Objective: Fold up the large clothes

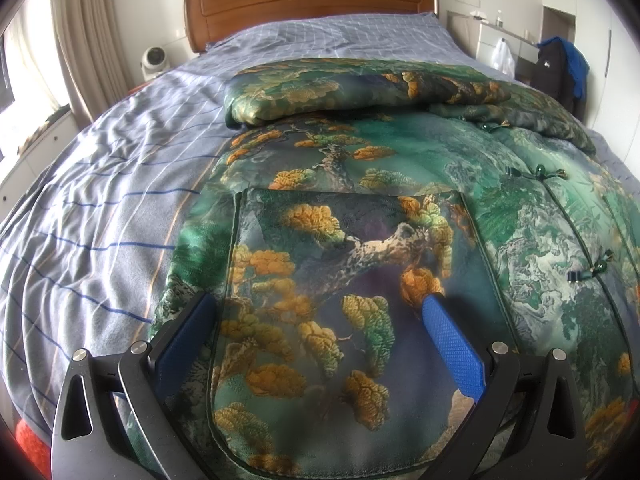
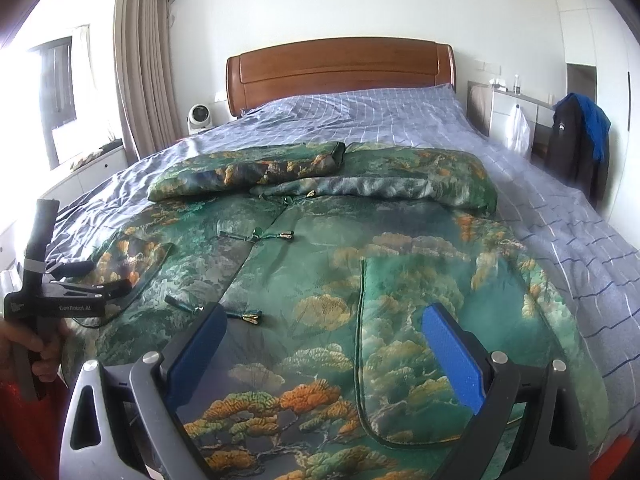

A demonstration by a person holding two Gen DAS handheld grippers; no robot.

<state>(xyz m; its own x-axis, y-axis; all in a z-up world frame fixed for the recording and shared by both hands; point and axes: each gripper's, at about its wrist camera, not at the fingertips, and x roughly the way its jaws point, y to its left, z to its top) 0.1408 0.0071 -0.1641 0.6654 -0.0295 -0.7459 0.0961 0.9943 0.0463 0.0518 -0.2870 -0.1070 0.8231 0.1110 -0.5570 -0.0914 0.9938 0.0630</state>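
A large green padded jacket (image 1: 400,176) with a pine-tree print lies front up on the bed; it also shows in the right wrist view (image 2: 340,248). Both sleeves (image 2: 248,170) are folded across its top. My left gripper (image 1: 320,308) is open and empty, hovering over the jacket's left patch pocket (image 1: 344,280). My right gripper (image 2: 324,320) is open and empty above the right pocket (image 2: 404,360). The left gripper also shows at the left edge of the right wrist view (image 2: 106,278), held in a hand.
The bed has a blue-grey checked cover (image 2: 360,116) and a wooden headboard (image 2: 340,68). A small white fan (image 2: 200,118) stands left of the bed. A chair with dark and blue clothes (image 2: 580,136) stands at the right. Curtains (image 2: 140,72) hang at left.
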